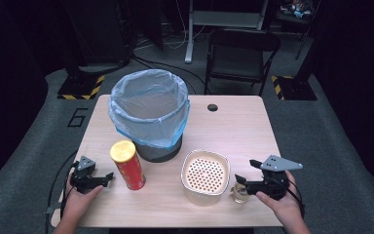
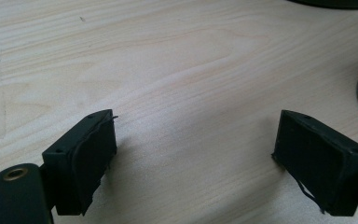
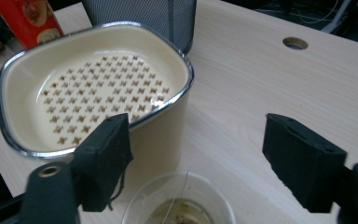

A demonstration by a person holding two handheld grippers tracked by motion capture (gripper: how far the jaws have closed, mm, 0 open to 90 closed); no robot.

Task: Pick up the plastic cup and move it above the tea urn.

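My black tongs: left gripper (image 1: 108, 177), right gripper (image 1: 238, 179). Red canister (image 1: 128, 166), yellow lid. Cream basket (image 1: 205, 177), floor patterned with small cross-shaped holes. Clear cup (image 3: 179, 200), yellowish contents. Dark mesh bin (image 1: 161, 150), pale blue liner (image 1: 148, 105). Light woodgrain table (image 1: 233, 126).

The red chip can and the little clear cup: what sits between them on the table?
In the high view, the cream strainer basket sits between the red chip can and the clear cup; bare wood lies on either side of it.
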